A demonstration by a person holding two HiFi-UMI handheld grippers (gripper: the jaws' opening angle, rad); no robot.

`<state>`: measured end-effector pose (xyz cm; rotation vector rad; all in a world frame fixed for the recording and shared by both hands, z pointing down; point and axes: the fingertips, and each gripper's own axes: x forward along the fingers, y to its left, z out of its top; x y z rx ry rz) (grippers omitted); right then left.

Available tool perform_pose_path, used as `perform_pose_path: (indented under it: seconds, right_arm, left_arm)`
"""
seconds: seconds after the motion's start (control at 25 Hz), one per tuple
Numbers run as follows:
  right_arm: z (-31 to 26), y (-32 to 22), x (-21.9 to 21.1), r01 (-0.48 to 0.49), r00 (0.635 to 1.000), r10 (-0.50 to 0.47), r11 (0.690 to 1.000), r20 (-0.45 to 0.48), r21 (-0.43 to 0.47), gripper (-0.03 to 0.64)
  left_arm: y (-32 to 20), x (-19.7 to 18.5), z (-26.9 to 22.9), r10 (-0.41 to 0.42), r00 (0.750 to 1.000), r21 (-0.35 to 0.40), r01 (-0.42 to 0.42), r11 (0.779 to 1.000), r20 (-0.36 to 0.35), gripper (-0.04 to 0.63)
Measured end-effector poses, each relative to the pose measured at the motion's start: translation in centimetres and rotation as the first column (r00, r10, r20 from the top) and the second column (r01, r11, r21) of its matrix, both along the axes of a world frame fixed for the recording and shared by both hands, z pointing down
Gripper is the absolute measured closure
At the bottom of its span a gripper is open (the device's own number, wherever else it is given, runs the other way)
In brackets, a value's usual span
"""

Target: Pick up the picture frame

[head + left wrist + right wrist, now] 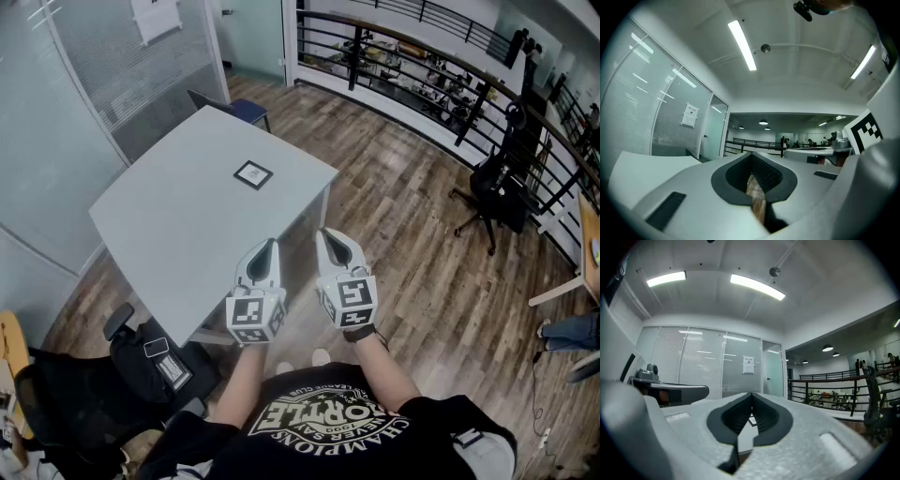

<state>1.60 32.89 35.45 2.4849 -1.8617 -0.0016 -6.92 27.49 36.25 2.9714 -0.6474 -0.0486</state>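
A small dark-edged picture frame (253,174) lies flat on the grey table (187,225), towards its far right side. Both grippers are held level and side by side in front of the person, near the table's right front edge and well short of the frame. My left gripper (265,247) is shut with nothing in it; in the left gripper view its jaws (752,157) meet at the tips, with wood floor showing below. My right gripper (329,234) is shut and empty too (751,397). Through the gap under its tips I glimpse the table and the frame (752,420).
A glass partition (56,141) runs along the left. A blue chair (246,111) stands behind the table. A black chair with a bag (141,366) sits at the lower left. A black office chair (487,183) and a curved railing (422,66) are to the right.
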Motion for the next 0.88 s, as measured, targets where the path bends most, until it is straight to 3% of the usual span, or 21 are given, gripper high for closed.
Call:
perform_pose_path:
  seconds: [0.24, 0.56, 0.68, 0.88]
  right_arm:
    - [-0.8, -0.3, 2.0, 0.026, 0.999, -0.025, 0.999, -0.028, 0.026, 0.620]
    - [0.1, 1.2, 5.9, 0.003, 1.000, -0.003, 1.000, -0.021, 0.020, 0.618]
    - [1.5, 1.8, 7.0, 0.006, 1.000, -0.006, 1.000, -0.006, 0.007, 0.618]
    - [4.4, -0.6, 7.4, 0.080, 0.994, -0.075, 0.995, 0.080, -0.052, 0.618]
  left_arm:
    - [-0.3, 2.8, -0.4, -0.011, 0.999, -0.033, 0.010, 0.999, -0.034, 0.591]
    - [1.8, 7.5, 0.3, 0.035, 0.998, -0.005, -0.036, 0.999, -0.047, 0.591]
    - [2.6, 7.7, 1.5, -0.004, 0.999, -0.026, 0.003, 1.000, -0.038, 0.591]
    - [1.9, 6.6, 3.9, -0.083, 0.996, -0.060, 0.086, 0.995, 0.043, 0.591]
